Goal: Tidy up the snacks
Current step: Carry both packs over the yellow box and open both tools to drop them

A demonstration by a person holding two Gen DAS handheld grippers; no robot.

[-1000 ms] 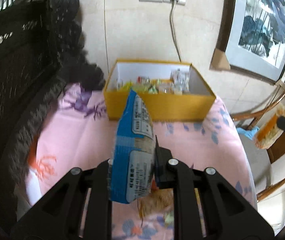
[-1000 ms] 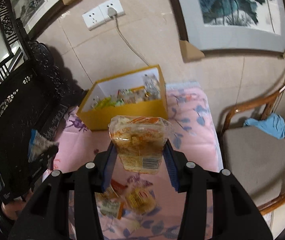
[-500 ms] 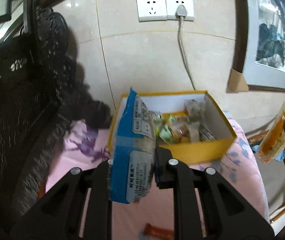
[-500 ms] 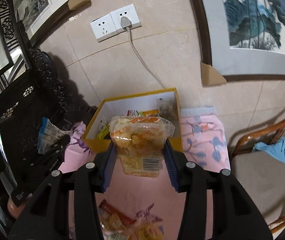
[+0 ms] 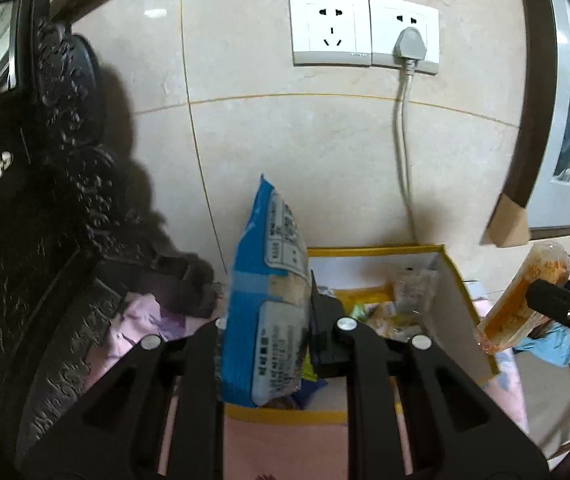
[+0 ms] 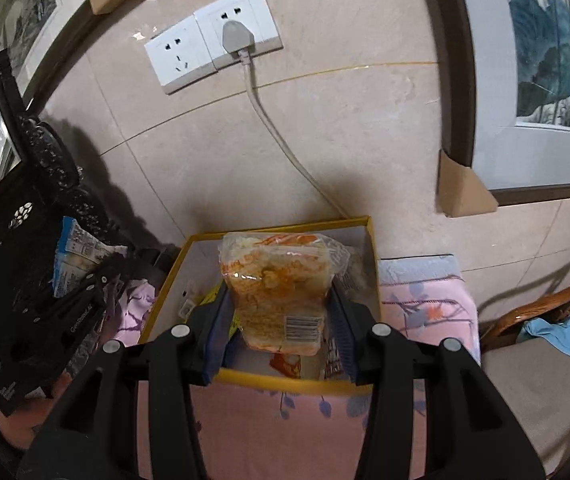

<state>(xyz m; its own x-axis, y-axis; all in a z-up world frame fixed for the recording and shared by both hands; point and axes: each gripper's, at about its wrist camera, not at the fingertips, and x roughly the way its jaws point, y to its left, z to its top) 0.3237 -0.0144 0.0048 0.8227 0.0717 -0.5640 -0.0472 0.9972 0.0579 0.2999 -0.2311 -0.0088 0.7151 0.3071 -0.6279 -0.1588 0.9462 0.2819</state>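
Observation:
My left gripper is shut on a blue snack packet, held upright over the near left part of the yellow box. My right gripper is shut on a clear bag of orange snacks, hanging above the same yellow box. The box holds several small wrapped snacks. In the left wrist view the orange bag shows at the right beside the box. In the right wrist view the blue packet and the left gripper show at the left.
The box stands on a pink floral cloth against a tiled wall with sockets and a plugged-in cord. Dark carved furniture rises on the left. A wooden chair with a blue cloth stands to the right.
Both grippers have travelled forward toward the wall with their packets. The yellow box has come from far ahead to right beneath the fingers, and the loose snacks on the cloth have passed out of view.

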